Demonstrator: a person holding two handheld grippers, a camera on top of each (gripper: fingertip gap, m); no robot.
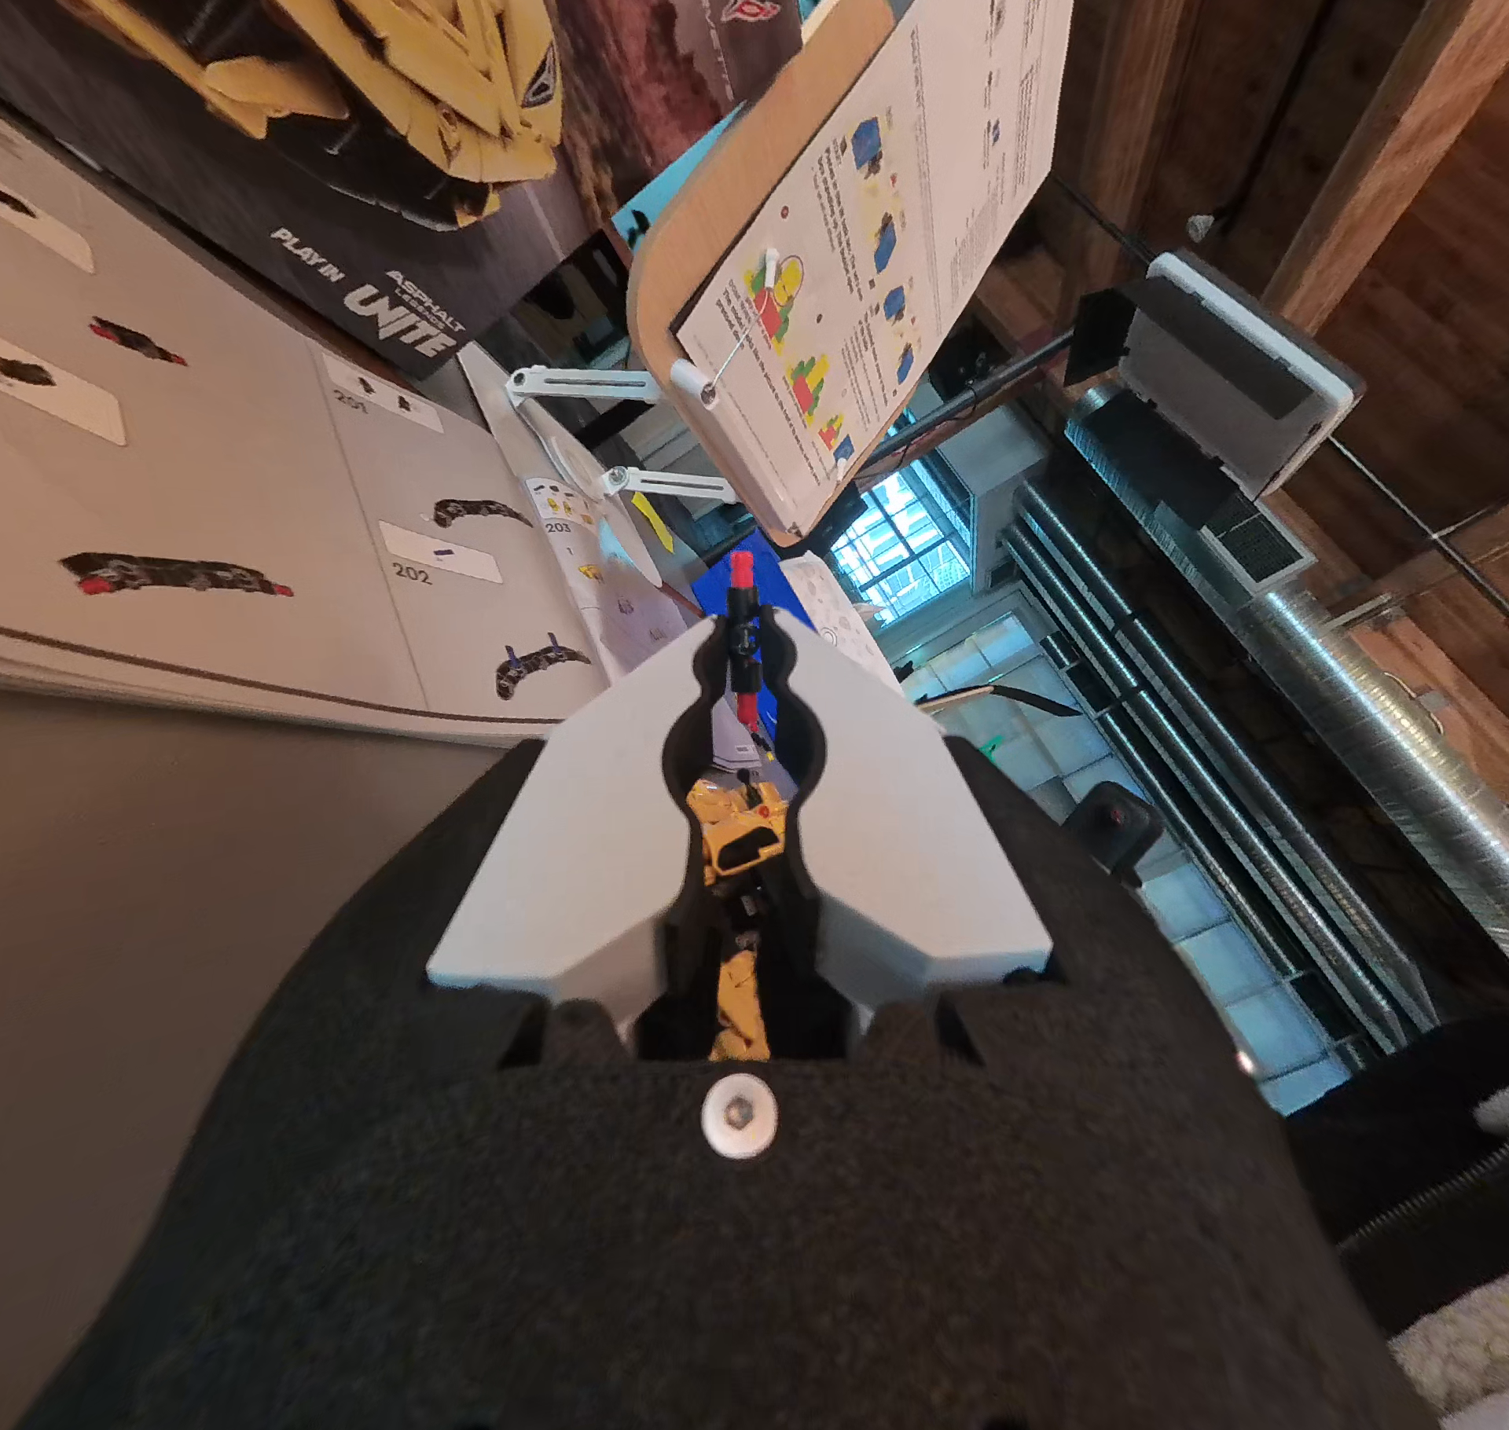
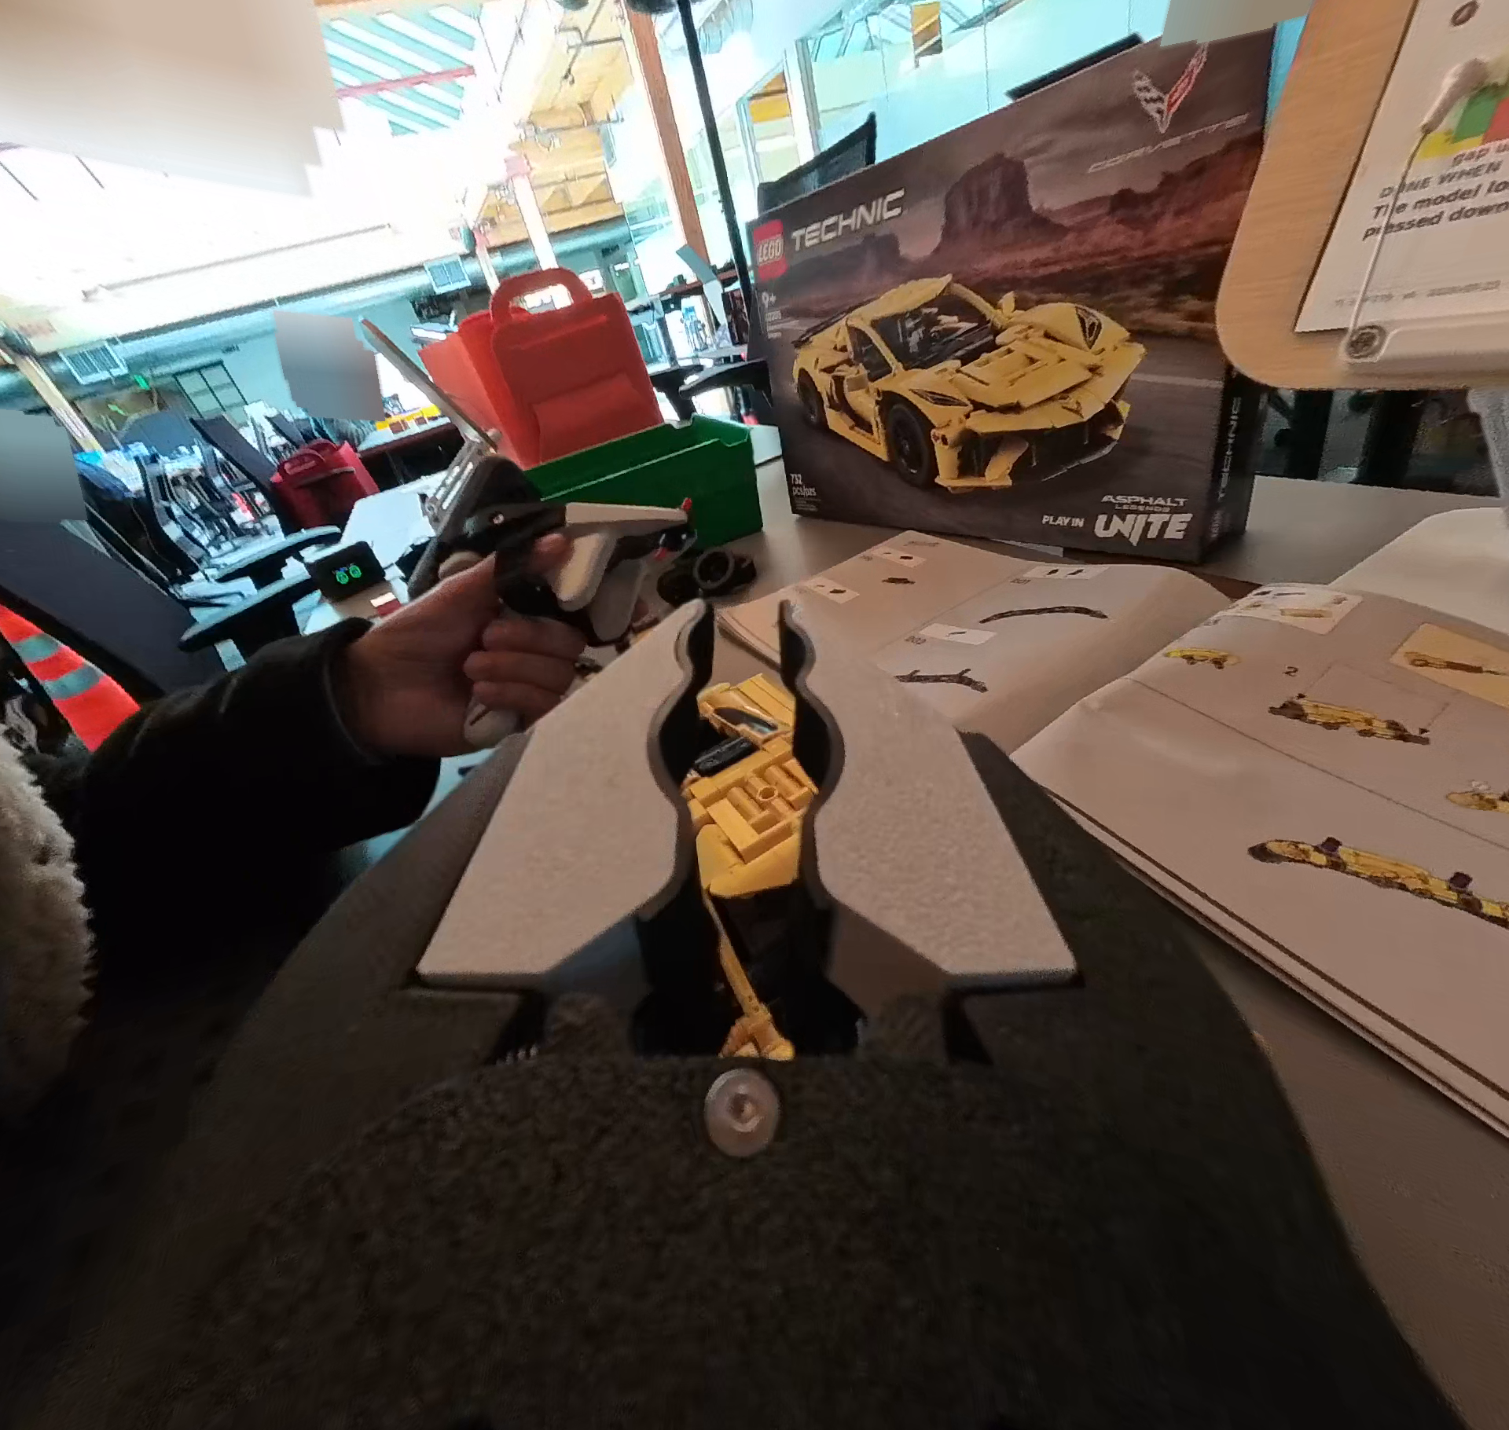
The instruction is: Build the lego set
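My left gripper is shut on a small black Lego piece with red ends, pinched at its fingertips. It also shows in the right wrist view, held in a hand up and to the left of my right gripper, with the red tip showing. My right gripper has its jaws narrowly apart, closed around the yellow Lego car model, which fills the gap behind the tips. The model also shows through the left gripper's gap.
The Lego box stands at the back. Open instruction booklets lie to the right and ahead. A green bin with a red bag and black wheels sit at the back left. A wooden board with a sheet hangs at the upper right. One gripper's finger ends stand about 20 cm off the other's.
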